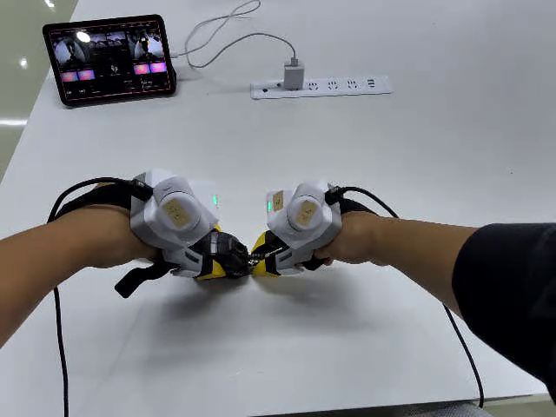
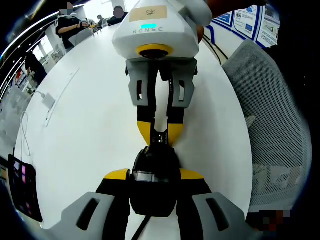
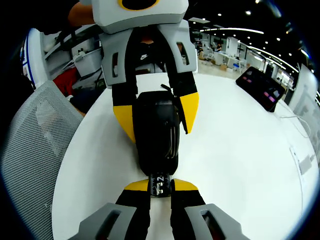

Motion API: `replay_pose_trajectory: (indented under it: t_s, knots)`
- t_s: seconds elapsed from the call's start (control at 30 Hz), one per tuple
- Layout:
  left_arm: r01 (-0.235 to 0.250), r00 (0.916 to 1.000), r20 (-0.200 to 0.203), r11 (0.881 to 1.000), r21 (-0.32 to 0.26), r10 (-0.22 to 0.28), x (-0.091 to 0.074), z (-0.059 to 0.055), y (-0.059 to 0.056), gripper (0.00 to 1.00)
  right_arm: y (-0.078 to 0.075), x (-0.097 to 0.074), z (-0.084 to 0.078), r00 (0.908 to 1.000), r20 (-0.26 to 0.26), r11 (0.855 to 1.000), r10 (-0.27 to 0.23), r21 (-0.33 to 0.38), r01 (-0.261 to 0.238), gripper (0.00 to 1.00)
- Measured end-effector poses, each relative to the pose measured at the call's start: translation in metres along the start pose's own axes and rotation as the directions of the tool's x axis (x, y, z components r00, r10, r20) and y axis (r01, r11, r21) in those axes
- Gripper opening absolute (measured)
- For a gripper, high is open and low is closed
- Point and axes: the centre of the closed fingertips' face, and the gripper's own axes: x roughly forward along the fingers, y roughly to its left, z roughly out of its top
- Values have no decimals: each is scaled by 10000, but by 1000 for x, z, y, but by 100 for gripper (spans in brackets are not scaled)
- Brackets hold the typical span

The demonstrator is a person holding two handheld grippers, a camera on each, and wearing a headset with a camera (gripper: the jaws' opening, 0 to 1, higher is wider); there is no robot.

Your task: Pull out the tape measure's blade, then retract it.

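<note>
A black tape measure (image 1: 233,254) sits low over the white table (image 1: 347,165), between the two grippers. My left gripper (image 1: 219,262) is shut on its body (image 2: 155,167), yellow fingertips (image 2: 117,175) pressed to each side. My right gripper (image 1: 259,259) faces it head-on and is shut on the short bit of blade (image 3: 160,181) sticking out of the case (image 3: 157,135); a printed "2" shows between its jaws. In the left gripper view the right gripper (image 2: 160,131) pinches the blade end just past the case. The left gripper (image 3: 157,112) straddles the case in the right gripper view.
A tablet (image 1: 110,58) with a lit screen lies at the table's far left. A white power strip (image 1: 321,87) with a charger (image 1: 294,76) and cable lies at the back. Black cables trail from both grippers. A grey mesh chair (image 2: 270,125) stands beside the table.
</note>
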Motion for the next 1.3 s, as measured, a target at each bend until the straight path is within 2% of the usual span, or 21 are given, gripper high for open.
replay_pose_trajectory:
  t_s: [0.03,0.13,1.3]
  knots:
    - [8,10000,20,10000,5,-8,0,0,0,30,1,0,0,10000,31,10000,11,81,-11,11]
    - [-2,10000,-70,10000,88,3,0,0,-1,30,2,0,0,10000,5,9996,-78,-286,78,10]
    - [10,10000,-65,10000,-4,-10,-1,0,-1,30,-1,-16,-18,9996,-249,9999,-161,-23,160,10]
